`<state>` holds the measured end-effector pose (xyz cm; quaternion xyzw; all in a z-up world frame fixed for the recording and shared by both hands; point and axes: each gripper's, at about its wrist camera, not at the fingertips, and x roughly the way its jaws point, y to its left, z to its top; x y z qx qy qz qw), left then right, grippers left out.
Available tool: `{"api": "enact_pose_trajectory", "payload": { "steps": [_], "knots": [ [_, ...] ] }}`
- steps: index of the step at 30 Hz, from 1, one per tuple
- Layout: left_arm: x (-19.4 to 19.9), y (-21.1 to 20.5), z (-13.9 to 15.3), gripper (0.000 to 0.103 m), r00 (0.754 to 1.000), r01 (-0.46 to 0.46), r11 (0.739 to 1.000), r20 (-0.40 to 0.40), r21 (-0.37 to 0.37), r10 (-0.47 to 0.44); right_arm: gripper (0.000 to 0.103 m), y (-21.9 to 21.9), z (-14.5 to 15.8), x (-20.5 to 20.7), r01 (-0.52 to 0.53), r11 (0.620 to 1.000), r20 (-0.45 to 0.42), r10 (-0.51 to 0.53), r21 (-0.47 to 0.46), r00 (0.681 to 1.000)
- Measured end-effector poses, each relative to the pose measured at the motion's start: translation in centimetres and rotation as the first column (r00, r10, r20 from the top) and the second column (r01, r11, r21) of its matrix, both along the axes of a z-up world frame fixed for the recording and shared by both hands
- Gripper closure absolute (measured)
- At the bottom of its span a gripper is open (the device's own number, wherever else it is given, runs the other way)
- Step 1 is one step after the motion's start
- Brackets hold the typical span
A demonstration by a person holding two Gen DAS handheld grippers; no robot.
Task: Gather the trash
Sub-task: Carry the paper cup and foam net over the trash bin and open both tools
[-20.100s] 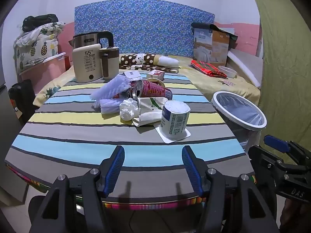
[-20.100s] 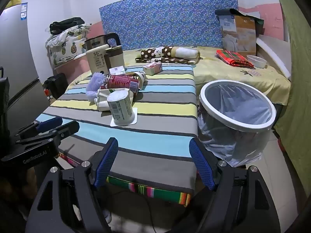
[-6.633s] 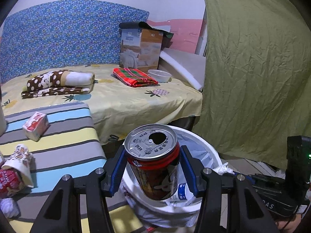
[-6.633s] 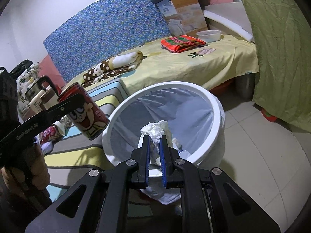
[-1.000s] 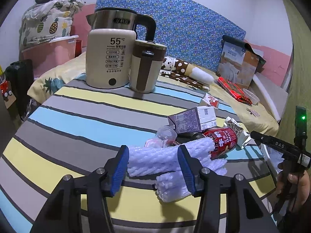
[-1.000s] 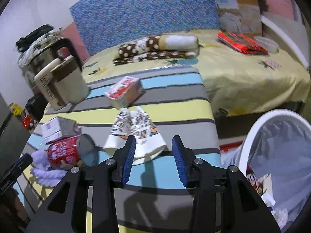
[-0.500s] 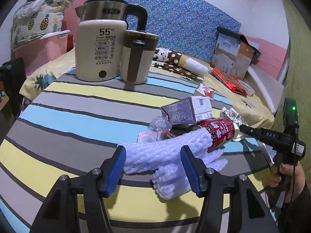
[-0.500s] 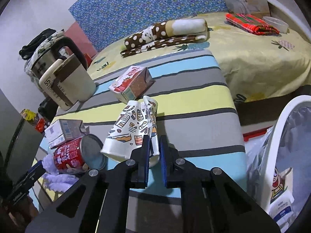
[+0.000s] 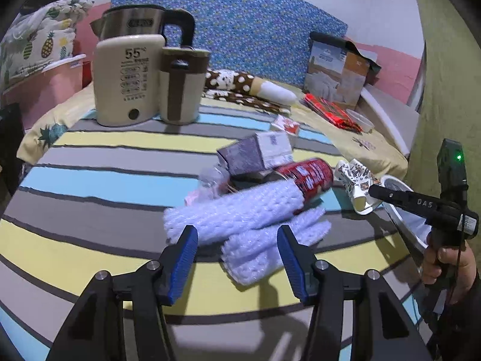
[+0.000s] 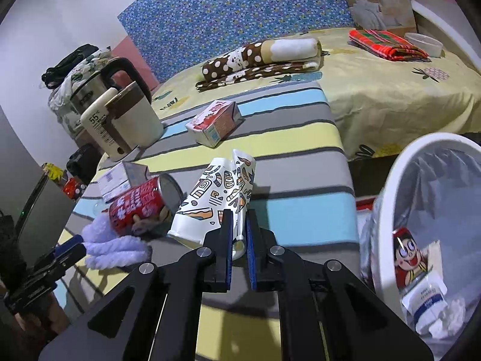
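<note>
Pinching the rim of a crushed patterned paper cup (image 10: 221, 201), the right tongs (image 10: 238, 237) are clenched on it near the surface's (image 10: 294, 177) edge beside the white bin (image 10: 387, 210), where a cartoon-printed can (image 10: 410, 258) lies. The left tongs (image 9: 237, 249), marked "DAS" on the other pair seen alongside, have just been narrowing slightly yet gape around purple foam wrap (image 9: 240, 213), not pressing it. A red can (image 9: 306, 176) lies behind; the kettle (image 9: 129, 81) reads "55°".
</note>
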<state>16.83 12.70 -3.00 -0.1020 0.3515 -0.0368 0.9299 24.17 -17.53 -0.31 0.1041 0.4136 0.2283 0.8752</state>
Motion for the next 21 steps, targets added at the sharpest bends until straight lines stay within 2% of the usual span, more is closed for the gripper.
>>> {"api": "enact_pose_trajectory", "payload": {
  "steps": [5, 6, 10, 12, 16, 21],
  "knots": [
    [0.8, -1.4, -0.6, 0.048, 0.998, 0.037, 0.999, -0.056, -0.008, -0.038, 0.093, -0.5, 0.6, -1.3, 0.008, 1.0, 0.01, -0.008, 0.003, 1.0],
    [1.0, -1.7, -0.9, 0.051, 0.997, 0.036, 0.999, -0.075, 0.003, -0.036, 0.093, -0.7, 0.7, -1.5, 0.01, 1.0, 0.013, -0.01, 0.004, 1.0],
    [0.6, -2.6, -0.7, 0.069, 0.997, 0.046, 0.999, -0.065, 0.017, -0.044, 0.093, -0.9, 0.9, -2.2, 0.01, 1.0, 0.019, -0.01, 0.007, 1.0],
    [0.4, -3.1, -0.8, 0.085, 0.996, 0.05, 0.999, -0.07, 0.018, -0.049, 0.093, -1.0, 1.0, -2.5, 0.011, 1.0, 0.022, -0.011, 0.008, 1.0],
    [-0.5, -4.4, -0.9, 0.09, 0.997, 0.053, 0.998, -0.062, 0.032, -0.051, 0.093, -1.6, 1.2, -3.4, 0.019, 1.0, 0.033, -0.019, 0.008, 0.999],
    [-2.0, -5.8, -0.5, 0.092, 0.997, 0.055, 0.998, -0.046, 0.0, -0.055, 0.093, -2.5, 1.7, -4.6, 0.031, 0.999, 0.048, -0.032, 0.01, 0.998]
  ]
}}
